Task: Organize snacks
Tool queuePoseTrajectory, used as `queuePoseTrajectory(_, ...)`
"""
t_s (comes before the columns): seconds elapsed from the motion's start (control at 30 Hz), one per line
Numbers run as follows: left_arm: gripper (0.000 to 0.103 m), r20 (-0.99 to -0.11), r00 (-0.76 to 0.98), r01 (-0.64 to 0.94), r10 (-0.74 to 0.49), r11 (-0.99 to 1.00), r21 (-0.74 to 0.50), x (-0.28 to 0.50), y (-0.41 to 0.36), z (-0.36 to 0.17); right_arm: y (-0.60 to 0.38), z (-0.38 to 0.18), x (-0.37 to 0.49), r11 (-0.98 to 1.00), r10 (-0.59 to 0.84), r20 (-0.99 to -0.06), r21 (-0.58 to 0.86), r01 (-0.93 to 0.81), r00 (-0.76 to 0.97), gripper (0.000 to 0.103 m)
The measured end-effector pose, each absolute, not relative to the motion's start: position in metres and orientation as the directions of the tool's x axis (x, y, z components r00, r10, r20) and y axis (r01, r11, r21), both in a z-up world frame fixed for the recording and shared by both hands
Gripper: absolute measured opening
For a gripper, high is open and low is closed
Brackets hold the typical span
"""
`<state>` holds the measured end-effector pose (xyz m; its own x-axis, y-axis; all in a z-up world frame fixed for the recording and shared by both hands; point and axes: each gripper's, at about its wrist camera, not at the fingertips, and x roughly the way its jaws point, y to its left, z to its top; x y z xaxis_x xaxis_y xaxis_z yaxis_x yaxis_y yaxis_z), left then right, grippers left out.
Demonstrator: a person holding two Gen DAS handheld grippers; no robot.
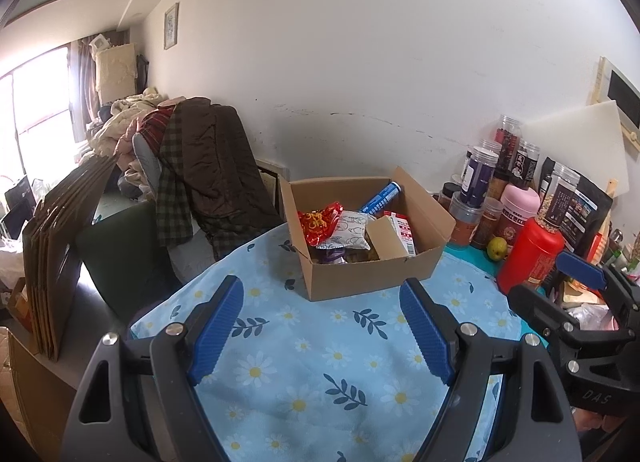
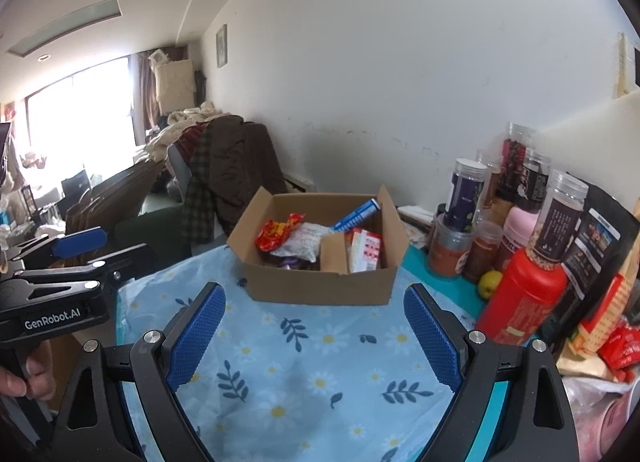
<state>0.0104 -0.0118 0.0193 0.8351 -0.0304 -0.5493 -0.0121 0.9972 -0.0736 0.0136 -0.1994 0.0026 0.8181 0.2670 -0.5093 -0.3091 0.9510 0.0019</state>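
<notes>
Both the left gripper (image 1: 322, 294) and right gripper (image 2: 314, 302) hang spread and empty over a pale blue daisy-print tablecloth (image 1: 312, 374). Beyond them sits an open cardboard box (image 2: 320, 286) holding snack packets (image 2: 280, 234), against a white wall (image 2: 400, 62), with jars (image 2: 464, 190) just right.

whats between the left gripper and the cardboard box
Nothing but bare daisy-print tablecloth between the left gripper and the cardboard box, as the left wrist view shows.
</notes>
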Motion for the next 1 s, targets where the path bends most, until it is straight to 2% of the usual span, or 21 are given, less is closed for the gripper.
queuePoseTrajectory(1.0, 0.081, -0.546, 0.838, -0.016, 0.011, 1.000, -0.005, 0.022, -0.018, 0.020, -0.200, -0.006, 0.023, 0.959, 0.232, -0.535, -0.015, -0.284, 0.812, 0.092)
